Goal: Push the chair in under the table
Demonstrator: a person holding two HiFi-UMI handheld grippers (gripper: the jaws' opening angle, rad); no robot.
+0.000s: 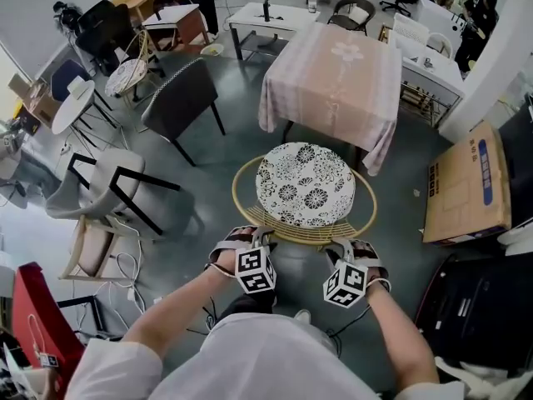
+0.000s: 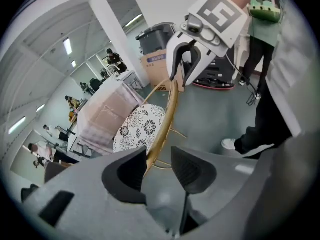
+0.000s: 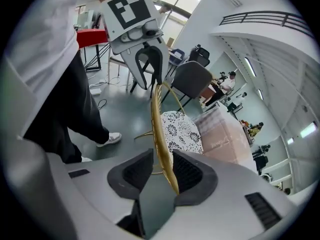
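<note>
The left gripper [image 2: 157, 168] and right gripper [image 3: 162, 168] both stand open — the gold back rim [image 2: 169, 109] of the chair [image 1: 305, 183] runs between each pair of jaws, unclamped.

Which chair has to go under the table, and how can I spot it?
Find the table with the pink cloth mid-room. The chair stands right in front of it, nearest the person. Only it has a round white seat with black flowers and a gold hoop; the dark grey chair and the pale chair nearby are plain.
</note>
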